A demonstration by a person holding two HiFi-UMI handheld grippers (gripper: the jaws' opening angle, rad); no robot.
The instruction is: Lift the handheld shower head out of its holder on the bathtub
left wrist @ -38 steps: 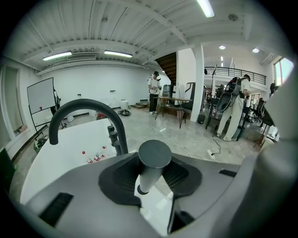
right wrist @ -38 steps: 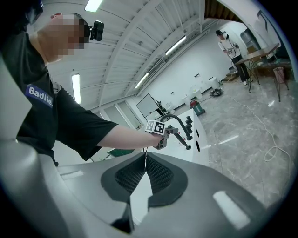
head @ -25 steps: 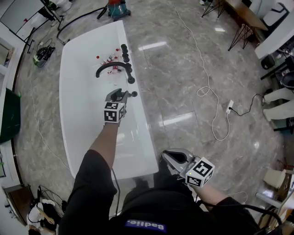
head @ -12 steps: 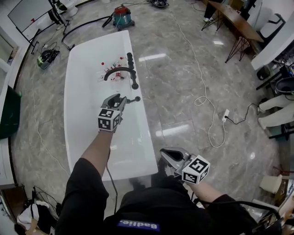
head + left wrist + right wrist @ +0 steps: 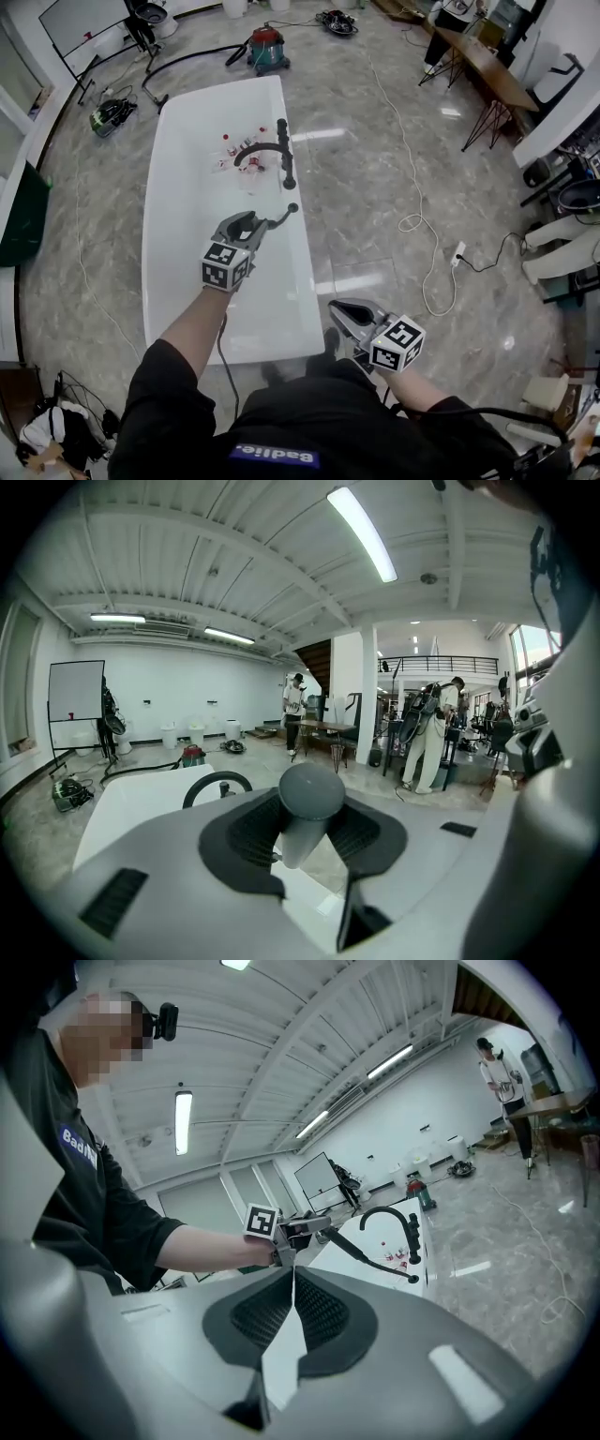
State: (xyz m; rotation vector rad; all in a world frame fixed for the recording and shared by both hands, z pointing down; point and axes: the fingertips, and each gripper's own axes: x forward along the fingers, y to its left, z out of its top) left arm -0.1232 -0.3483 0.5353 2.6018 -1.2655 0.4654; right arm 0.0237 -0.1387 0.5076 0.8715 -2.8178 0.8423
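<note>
Shower head (image 5: 279,217): slim dark wand (round tip), clamped in left gripper (image 5: 246,228).

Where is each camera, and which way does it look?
Head view: on the person's head, looking down at the bathtub; both arms show.
Left gripper view: on the left gripper, looking over the held shower head toward the faucet; jaws show.
Right gripper view: on the right gripper, facing the left arm; closed jaws show.
All share the faucet.

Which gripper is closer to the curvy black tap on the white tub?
Left. The left gripper holds the shower head over the bathtub, a short way from the tap. The right gripper is shut and empty, past the bathtub's near end.
</note>
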